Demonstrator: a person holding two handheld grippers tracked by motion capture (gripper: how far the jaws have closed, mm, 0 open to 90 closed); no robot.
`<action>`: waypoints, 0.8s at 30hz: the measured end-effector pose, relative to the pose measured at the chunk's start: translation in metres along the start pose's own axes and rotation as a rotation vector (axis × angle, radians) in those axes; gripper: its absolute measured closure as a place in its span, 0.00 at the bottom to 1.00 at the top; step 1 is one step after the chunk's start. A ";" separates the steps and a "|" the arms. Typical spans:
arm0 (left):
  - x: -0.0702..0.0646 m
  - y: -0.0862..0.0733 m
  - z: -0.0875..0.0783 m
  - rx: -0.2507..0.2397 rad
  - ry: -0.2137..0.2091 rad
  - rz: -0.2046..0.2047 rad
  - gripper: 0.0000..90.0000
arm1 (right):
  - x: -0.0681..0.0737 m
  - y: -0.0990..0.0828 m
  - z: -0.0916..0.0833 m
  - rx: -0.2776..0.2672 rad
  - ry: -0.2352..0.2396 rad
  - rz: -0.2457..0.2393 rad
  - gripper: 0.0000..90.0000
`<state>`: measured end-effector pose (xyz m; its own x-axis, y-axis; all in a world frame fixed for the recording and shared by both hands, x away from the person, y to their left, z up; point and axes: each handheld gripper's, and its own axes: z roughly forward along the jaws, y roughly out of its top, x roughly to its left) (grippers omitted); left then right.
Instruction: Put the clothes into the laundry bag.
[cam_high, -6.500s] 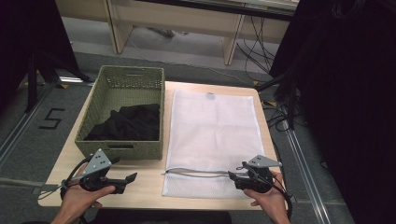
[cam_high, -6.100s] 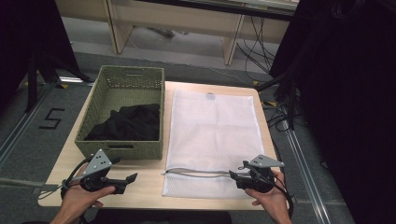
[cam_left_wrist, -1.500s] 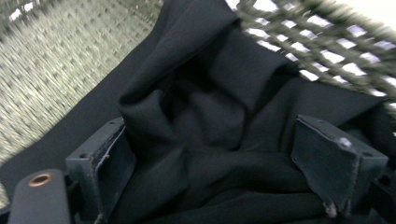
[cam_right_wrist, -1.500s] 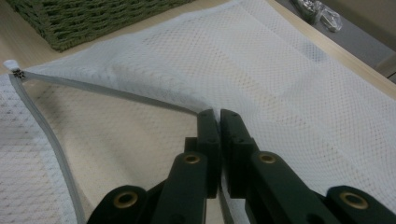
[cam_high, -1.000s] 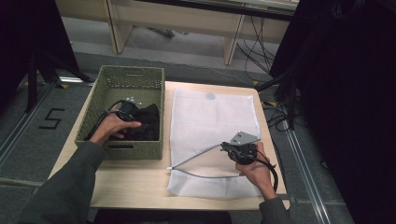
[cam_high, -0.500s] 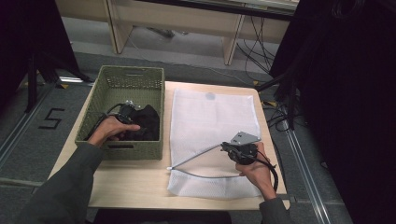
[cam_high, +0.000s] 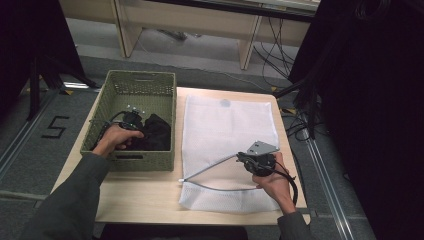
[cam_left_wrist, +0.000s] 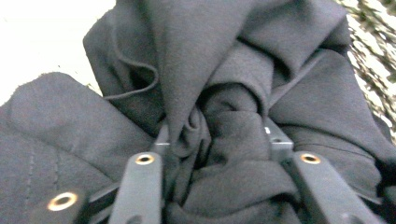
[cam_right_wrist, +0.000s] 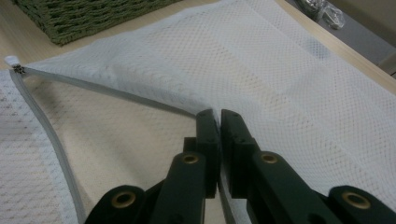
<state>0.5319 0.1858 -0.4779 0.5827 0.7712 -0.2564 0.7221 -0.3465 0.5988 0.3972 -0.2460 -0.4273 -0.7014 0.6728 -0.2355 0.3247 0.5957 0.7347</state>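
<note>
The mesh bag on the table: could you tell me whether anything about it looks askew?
Nothing looks wrong. The mesh bag lies flat; its upper zipper edge is lifted, since the right tool pinches it to hold the mouth open.

Your left gripper (cam_high: 131, 121) left its start at the table's near left edge and went into the green basket (cam_high: 165, 82), down onto the dark garment (cam_high: 155, 132). Its jaws have just been closing; a bunched fold of the dark garment (cam_left_wrist: 224, 126) now sits pinched between them. Your right gripper (cam_high: 252, 161) moved in from the near right edge onto the white mesh bag (cam_high: 225, 125) and lifted the zipper edge (cam_high: 210, 167), so the bag's mouth gapes.
</note>
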 end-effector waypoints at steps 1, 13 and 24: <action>-0.003 0.005 -0.007 0.045 0.028 0.065 0.73 | -0.001 -0.001 0.000 -0.011 -0.008 -0.004 0.97; 0.012 0.017 -0.016 -0.023 0.270 -0.015 0.52 | -0.003 -0.004 -0.002 0.008 -0.002 0.001 0.97; 0.008 0.015 0.002 0.023 0.216 -0.048 0.15 | -0.002 -0.004 -0.002 0.015 0.004 -0.002 0.97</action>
<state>0.5480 0.1858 -0.4721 0.4553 0.8830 -0.1141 0.7569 -0.3165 0.5717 0.3963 -0.2500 -0.4286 -0.7042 0.6702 -0.2343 0.3328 0.6030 0.7250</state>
